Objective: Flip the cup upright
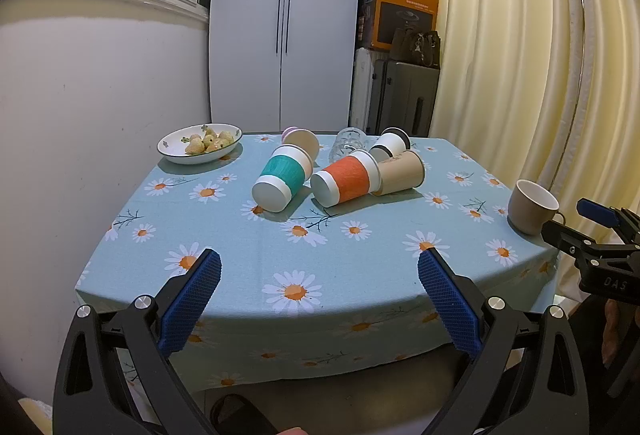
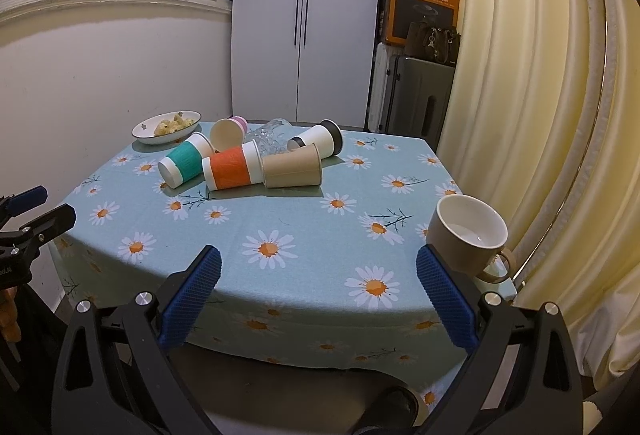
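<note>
Several paper cups lie on their sides mid-table: a teal-sleeved cup (image 1: 282, 177) (image 2: 185, 165), an orange-sleeved cup (image 1: 346, 177) (image 2: 232, 169), a brown cup (image 1: 402, 171) (image 2: 294, 166), a white cup with a black rim (image 1: 390, 144) (image 2: 320, 140), a pink-based cup (image 1: 301, 140) (image 2: 228, 133) and a clear glass (image 1: 349, 144) (image 2: 269, 135). A beige mug (image 1: 532, 207) (image 2: 468, 235) stands upright at the table's right edge. My left gripper (image 1: 319, 265) is open and empty above the near table edge. My right gripper (image 2: 318, 263) is open and empty, its right finger beside the mug.
A white dish of food (image 1: 200, 144) (image 2: 167, 127) sits at the table's far left corner. The daisy tablecloth (image 1: 296, 247) covers the table. A curtain (image 1: 520, 55) hangs on the right; a wardrobe (image 1: 284, 27), suitcase and boxes stand behind. The right gripper's body (image 1: 596, 255) shows at the right edge.
</note>
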Tool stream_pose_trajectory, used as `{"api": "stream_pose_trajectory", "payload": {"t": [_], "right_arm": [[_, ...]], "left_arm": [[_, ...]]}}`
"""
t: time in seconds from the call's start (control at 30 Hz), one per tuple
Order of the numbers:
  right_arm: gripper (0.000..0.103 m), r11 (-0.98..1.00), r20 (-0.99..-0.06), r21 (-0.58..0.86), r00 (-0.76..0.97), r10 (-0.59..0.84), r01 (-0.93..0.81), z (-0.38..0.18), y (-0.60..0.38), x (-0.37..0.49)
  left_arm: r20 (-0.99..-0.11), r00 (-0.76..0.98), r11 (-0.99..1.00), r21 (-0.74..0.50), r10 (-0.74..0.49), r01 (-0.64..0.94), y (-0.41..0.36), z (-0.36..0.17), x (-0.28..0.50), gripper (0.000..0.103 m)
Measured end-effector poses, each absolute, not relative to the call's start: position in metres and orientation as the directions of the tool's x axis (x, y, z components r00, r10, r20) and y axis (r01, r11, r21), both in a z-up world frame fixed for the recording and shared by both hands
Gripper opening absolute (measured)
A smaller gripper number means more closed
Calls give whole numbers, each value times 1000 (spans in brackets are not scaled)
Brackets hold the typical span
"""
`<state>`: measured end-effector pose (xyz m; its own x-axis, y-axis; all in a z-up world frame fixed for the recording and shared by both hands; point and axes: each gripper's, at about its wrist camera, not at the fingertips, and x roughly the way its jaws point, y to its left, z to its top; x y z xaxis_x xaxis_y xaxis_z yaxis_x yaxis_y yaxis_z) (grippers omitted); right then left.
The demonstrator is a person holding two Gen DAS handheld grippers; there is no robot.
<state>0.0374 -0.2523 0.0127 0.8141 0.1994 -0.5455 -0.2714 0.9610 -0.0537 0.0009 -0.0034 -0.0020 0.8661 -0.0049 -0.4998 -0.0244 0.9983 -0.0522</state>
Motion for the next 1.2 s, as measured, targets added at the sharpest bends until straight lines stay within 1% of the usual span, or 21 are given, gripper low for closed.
{"api": "stream_pose_trajectory", "payload": {"t": [0.97, 1.2], "right_arm": [[97, 962, -562, -52, 804, 195, -270, 10, -251, 40], [97, 964, -585, -43, 789, 188, -261, 8, -251, 44]], "left_arm": [[-500, 866, 999, -49, -6, -22, -6, -2, 1, 96], [-501, 865, 999, -54, -22, -5, -11, -1, -1, 96]]}}
